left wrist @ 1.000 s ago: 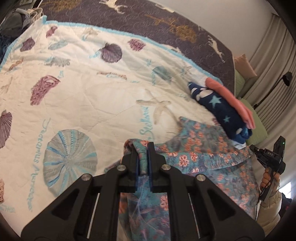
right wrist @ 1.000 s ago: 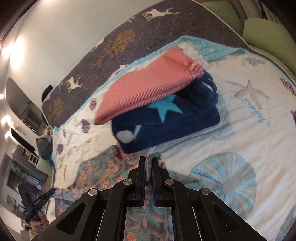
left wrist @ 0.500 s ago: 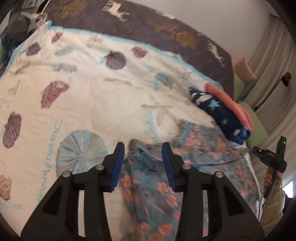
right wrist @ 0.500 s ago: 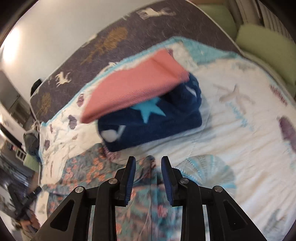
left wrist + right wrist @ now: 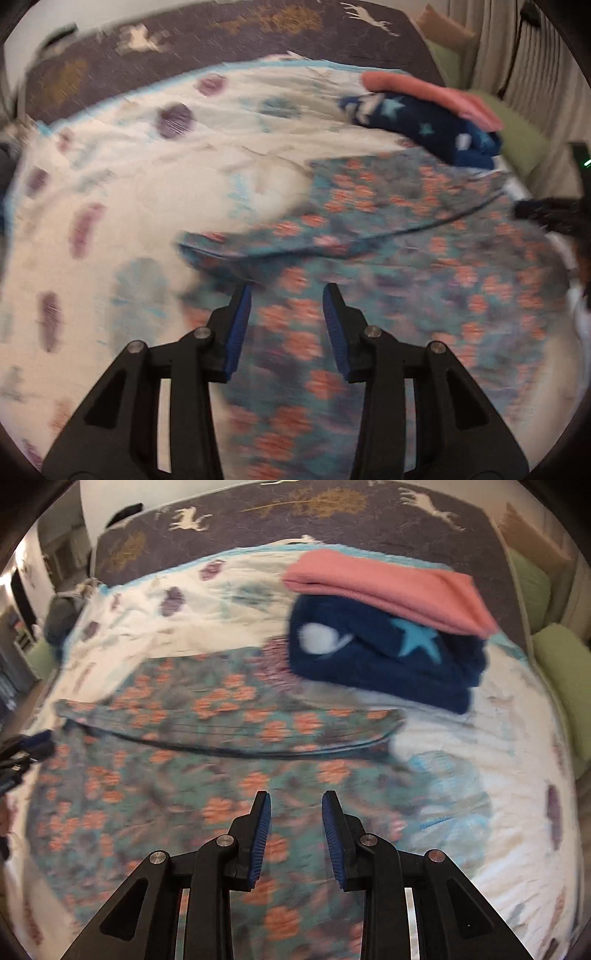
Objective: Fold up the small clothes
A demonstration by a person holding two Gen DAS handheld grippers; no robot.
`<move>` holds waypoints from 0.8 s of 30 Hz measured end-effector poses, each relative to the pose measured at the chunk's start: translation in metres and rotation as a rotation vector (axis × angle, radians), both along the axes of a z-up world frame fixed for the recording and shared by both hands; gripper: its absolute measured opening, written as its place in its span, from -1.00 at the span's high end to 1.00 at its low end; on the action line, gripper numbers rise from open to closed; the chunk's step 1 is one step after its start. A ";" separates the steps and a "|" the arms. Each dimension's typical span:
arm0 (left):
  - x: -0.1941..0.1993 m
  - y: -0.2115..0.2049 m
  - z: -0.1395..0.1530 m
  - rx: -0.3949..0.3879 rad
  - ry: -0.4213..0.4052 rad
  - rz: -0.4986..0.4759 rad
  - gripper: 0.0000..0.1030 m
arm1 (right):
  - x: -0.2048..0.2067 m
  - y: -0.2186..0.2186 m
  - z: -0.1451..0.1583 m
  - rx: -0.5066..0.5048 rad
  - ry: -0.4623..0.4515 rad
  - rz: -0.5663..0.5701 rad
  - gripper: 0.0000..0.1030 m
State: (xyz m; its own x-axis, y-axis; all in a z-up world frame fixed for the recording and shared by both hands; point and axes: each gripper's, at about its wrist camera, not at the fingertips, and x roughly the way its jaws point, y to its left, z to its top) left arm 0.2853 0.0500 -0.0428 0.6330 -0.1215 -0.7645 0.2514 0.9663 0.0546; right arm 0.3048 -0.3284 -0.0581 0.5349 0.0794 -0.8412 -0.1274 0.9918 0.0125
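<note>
Over the seashell quilt [image 5: 517, 738] both the left gripper [image 5: 287, 295] and right gripper [image 5: 295, 801] hang partly open with nothing pinched, since the floral garment [image 5: 221, 738] lies folded over itself beside the already-stacked navy star piece [image 5: 388, 657] and pink piece [image 5: 388, 587].

Left tongs [image 5: 287, 295] agape, empty, above folded floral garment [image 5: 388, 258] on seashell quilt [image 5: 122, 177].
</note>
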 end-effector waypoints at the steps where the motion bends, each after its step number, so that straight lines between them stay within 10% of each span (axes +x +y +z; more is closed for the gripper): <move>1: 0.000 0.004 -0.001 0.049 -0.030 0.027 0.12 | -0.001 -0.003 0.001 -0.034 -0.020 -0.011 0.43; 10: 0.037 0.019 -0.021 0.275 -0.048 -0.032 0.01 | 0.007 -0.020 -0.007 -0.382 -0.210 0.131 0.13; 15: 0.048 0.004 -0.021 0.254 -0.055 -0.131 0.02 | 0.009 0.008 -0.013 -0.522 -0.303 0.324 0.01; 18: 0.056 0.002 -0.019 0.185 -0.041 -0.164 0.75 | 0.027 0.012 -0.020 -0.511 -0.233 0.349 0.87; 24: 0.106 0.024 -0.036 -0.023 0.101 0.014 0.69 | 0.082 -0.024 -0.011 -0.202 -0.175 0.115 0.71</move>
State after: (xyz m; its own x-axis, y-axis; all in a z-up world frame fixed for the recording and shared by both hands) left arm 0.3908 0.0742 -0.0792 0.5551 -0.1314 -0.8214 0.2408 0.9706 0.0074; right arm 0.3872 -0.3521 -0.0691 0.6703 -0.0117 -0.7420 -0.2221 0.9509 -0.2156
